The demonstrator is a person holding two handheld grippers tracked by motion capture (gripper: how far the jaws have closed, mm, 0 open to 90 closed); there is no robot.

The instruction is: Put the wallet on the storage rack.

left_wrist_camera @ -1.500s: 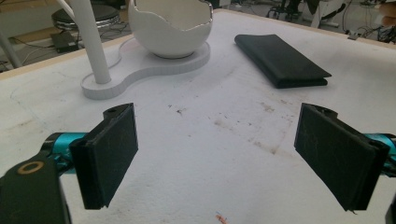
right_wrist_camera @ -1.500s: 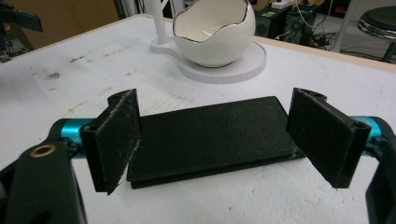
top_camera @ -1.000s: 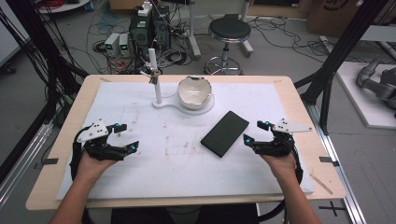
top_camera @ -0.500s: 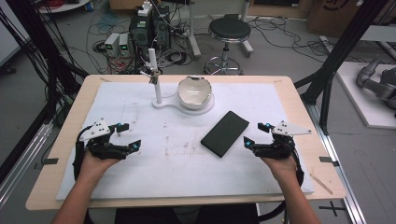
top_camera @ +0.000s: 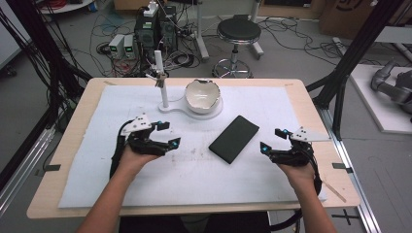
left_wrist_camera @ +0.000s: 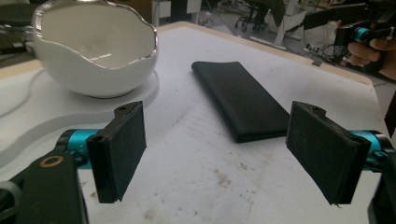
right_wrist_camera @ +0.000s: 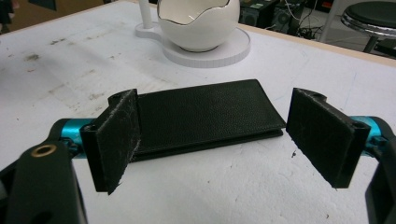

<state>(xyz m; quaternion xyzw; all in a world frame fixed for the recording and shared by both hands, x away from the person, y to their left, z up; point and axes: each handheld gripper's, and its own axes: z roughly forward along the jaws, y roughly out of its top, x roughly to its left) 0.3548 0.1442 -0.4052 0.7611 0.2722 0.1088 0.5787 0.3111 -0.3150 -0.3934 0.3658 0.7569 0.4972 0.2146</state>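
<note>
Nearest, both grippers sit low over the white mat (top_camera: 145,194) with jaws spread and empty — left gripper (top_camera: 167,134), right gripper (top_camera: 273,140). Between them lies the black case (top_camera: 234,139), flat and untouched. Farther off — a white bowl (top_camera: 202,95) on its stand (top_camera: 171,108).
</note>
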